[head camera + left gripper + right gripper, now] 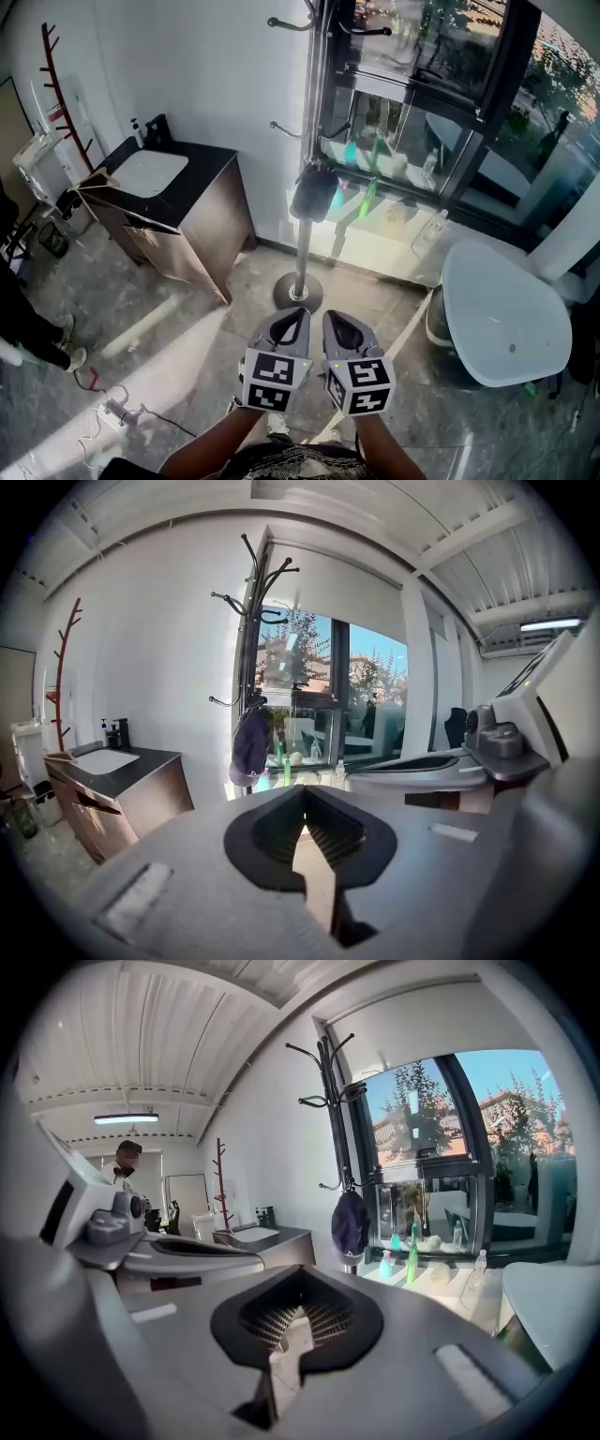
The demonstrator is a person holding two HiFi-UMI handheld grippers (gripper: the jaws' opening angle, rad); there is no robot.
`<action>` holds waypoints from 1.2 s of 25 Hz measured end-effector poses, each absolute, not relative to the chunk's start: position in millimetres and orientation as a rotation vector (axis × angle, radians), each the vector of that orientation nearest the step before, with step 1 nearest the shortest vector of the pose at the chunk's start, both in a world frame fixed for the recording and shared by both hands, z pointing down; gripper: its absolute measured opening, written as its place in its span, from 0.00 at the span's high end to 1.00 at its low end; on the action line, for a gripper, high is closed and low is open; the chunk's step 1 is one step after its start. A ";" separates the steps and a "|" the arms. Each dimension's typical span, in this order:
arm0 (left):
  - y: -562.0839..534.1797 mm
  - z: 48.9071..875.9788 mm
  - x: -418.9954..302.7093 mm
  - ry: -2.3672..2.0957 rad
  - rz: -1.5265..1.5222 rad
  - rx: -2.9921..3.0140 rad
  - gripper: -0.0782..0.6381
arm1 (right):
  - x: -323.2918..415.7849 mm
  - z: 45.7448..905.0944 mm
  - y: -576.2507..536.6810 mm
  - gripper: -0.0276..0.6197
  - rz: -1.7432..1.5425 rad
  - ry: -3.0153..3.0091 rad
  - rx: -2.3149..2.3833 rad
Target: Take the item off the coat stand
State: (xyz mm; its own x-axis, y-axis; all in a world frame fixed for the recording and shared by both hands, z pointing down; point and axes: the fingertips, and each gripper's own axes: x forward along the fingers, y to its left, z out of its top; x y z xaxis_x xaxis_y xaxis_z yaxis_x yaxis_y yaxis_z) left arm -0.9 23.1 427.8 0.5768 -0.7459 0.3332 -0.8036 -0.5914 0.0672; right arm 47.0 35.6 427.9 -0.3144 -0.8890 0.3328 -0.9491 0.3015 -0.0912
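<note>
Both grippers are held low and side by side, and both are empty. The left gripper (pixel 305 789) has its jaws clenched tip to tip with nothing between them, and so does the right gripper (pixel 300 1274).

The thing to take is a dark cap (pixel 314 194) (or possibly a small soft bag; it is too far off to be sure). It hangs from a low hook on the stand (pixel 303 248). From both sets of jaws it lies ahead and above, well apart, with bare floor between. In the left gripper view the cap (pixel 250 745) sits a little left of the jaw line. In the right gripper view it (pixel 350 1222) sits a little right of it. From the head view it hangs roughly on the midline between the two grippers, so neither is clearly nearer.

The cap droops straight down against the pole, so its long axis is upright, in line with the stand. The hook holding it is at its top end.

The coming move likely calls for a forward and upward reach with the jaws released first. After closing on the hanging body, the gripper would probably have to lift to clear the hook.
</note>
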 end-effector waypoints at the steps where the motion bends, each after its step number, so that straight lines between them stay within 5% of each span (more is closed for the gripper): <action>1: 20.9 427.9 -5.4 -1.287 0.400 2.602 0.89 | 42.8 427.6 33.6 0.95 0.399 -2.344 1.699; 30: -85.5 428.3 -28.1 -1.271 0.361 2.599 0.89 | 25.1 423.0 -75.2 0.95 0.312 -2.321 1.726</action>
